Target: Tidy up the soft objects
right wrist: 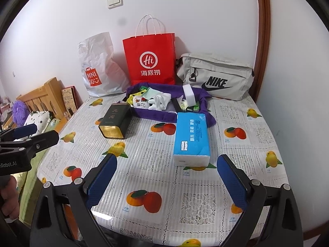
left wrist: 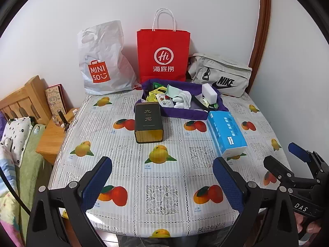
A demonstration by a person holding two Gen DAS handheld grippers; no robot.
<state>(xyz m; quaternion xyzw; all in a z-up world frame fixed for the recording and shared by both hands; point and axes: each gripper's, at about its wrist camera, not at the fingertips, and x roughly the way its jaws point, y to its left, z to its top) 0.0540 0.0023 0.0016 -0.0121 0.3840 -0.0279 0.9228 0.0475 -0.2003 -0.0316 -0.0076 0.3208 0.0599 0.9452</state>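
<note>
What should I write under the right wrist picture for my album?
Open right tongs hover over a fruit-print table, facing a blue tissue pack.

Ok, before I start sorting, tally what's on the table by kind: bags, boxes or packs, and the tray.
Bags: 3 (white Miniso bag, red paper bag, grey Nike bag)
Boxes or packs: 2 (dark tea tin, blue tissue pack)
Trays: 1 (purple fabric tray, holding gloves and small items too jumbled to count)
Total: 6

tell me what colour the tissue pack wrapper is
Bright blue with white print, on the tissue pack; its near end is clear, showing white tissue. Clearest in the right wrist view.
</note>
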